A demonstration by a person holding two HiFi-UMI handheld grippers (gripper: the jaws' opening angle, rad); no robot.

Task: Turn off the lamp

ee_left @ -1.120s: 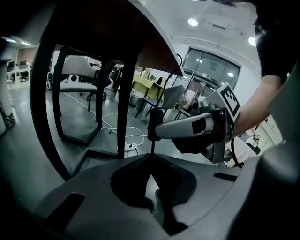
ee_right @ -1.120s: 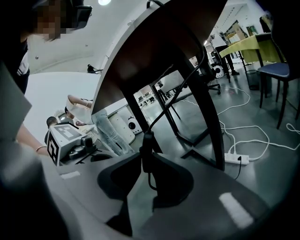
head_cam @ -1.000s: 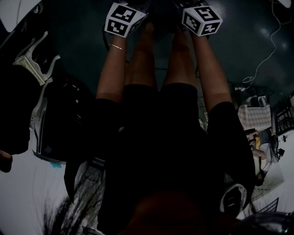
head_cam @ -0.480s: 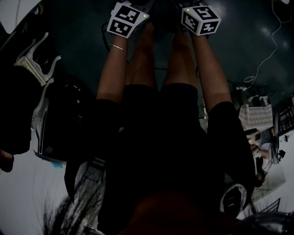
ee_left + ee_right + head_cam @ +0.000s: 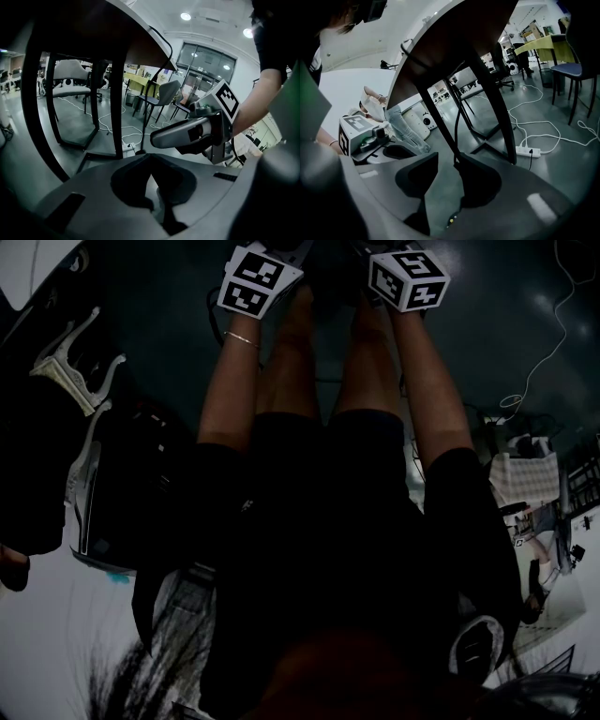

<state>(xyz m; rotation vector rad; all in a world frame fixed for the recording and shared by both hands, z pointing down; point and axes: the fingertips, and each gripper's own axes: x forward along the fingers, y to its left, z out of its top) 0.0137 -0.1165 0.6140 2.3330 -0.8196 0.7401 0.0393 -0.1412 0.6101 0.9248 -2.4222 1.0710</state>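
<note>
While the person's bare forearms reach forward and low in the dim head view, the two grippers sit side by side, pointing under a dark-topped table with black metal legs [image 5: 454, 42].

The left gripper [image 5: 151, 160] has its dark pads brought together at the tips, with nothing between them. One table leg stands just beyond it.

The right gripper [image 5: 446, 159] shows a narrow gap. Its jaws have just been opening, and nothing is gripped between them.

A thin black cable [image 5: 455, 136] hangs from the table's edge beside a leg. In the right gripper view it ends at the tip of the right-hand jaw, but whether it touches the jaw cannot be told.

A white power strip [image 5: 528, 151] lies on the grey floor [image 5: 562, 164] just past the table's legs, with a white cord trailing away from the table.

The lamp cannot be made out in any view.
</note>
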